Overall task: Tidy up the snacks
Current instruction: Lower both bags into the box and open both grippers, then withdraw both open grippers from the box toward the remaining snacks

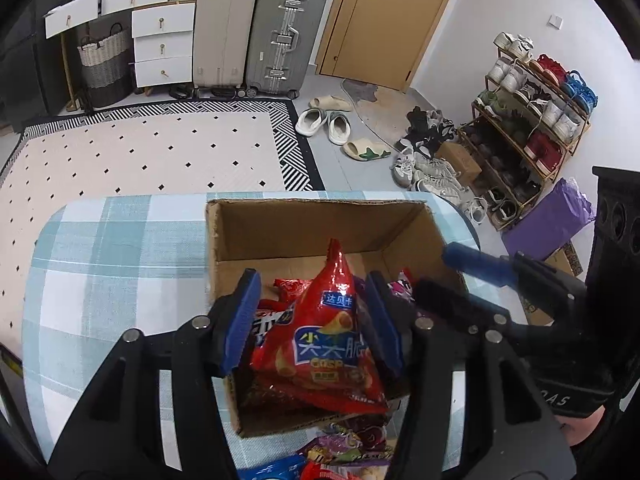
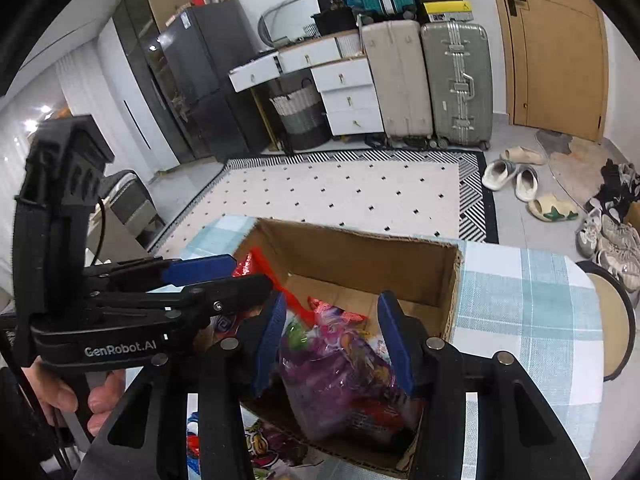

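Note:
An open cardboard box (image 1: 316,228) (image 2: 360,256) stands on the checked tablecloth. My left gripper (image 1: 312,320) is over its near half, shut on a red crisp bag (image 1: 324,344) held upright. My right gripper (image 2: 332,340) is over the box's right part, shut on a purple snack bag (image 2: 340,372). Other red packets (image 1: 288,286) lie in the box. Each gripper shows in the other's view: the right one (image 1: 476,266), the left one (image 2: 208,280).
Loose snack packets (image 1: 344,452) (image 2: 260,444) lie on the blue-and-white table (image 1: 120,260) in front of the box. Beyond are a dotted rug (image 1: 140,152), suitcases (image 1: 288,36), slippers, a shoe rack (image 1: 532,120) and a stool (image 2: 612,320).

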### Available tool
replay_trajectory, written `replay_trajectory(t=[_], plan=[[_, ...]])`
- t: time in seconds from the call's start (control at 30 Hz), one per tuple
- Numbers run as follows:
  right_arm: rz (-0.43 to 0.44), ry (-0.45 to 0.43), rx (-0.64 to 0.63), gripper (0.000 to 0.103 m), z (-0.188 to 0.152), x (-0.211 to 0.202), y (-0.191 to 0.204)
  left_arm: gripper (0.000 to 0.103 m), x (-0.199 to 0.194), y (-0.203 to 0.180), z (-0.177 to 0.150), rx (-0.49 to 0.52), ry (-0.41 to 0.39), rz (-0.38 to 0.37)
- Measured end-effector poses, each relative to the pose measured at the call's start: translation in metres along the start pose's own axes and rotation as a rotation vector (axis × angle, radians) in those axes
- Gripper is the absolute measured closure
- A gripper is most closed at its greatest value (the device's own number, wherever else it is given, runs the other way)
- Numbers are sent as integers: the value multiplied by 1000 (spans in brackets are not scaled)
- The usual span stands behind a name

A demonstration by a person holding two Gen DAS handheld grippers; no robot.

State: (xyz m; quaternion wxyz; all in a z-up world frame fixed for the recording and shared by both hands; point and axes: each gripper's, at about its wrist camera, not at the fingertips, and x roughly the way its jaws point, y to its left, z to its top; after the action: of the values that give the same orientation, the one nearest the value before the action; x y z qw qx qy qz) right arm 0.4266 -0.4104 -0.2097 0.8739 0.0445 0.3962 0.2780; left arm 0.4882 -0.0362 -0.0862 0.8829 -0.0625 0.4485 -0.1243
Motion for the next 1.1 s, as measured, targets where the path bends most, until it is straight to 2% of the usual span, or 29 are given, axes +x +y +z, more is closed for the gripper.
replay_trajectory(t=[0.03,0.17,0.23,0.3,0.47,0.57,0.67,0.7,0.83,0.97,1.03,1.1], plan=[[-10,-10,-3,44,0,-5,2,40,-6,2,-2,-3,-10,5],[-4,-50,-1,43,-4,-29,8,36,-38,4,-11,10,-56,26],[5,-80,10,37,-10,-45,13,24,-56,3,-20,10,-89,50],[11,-107,12,31,-15,-60,18,24,-75,-1,-30,21,-127,63],[26,-182,7,30,-39,-105,39,23,-122,-16,-58,53,-194,99],[45,-233,-10,29,-58,-130,56,18,-153,-22,-75,45,-240,103],[43,-287,-11,17,-78,-155,72,9,-181,-28,-95,49,-290,116],[45,-306,-10,14,-84,-161,76,2,-189,-31,-102,48,-304,125],[53,-371,-6,10,-106,-187,97,1,-227,-36,-141,41,-363,121],[65,-427,-1,2,-132,-208,111,1,-251,-35,-173,25,-386,111],[100,-436,-6,2,-145,-215,117,1,-265,-33,-195,29,-406,124],[88,-445,-12,2,-161,-221,124,1,-276,-31,-213,35,-424,133]])
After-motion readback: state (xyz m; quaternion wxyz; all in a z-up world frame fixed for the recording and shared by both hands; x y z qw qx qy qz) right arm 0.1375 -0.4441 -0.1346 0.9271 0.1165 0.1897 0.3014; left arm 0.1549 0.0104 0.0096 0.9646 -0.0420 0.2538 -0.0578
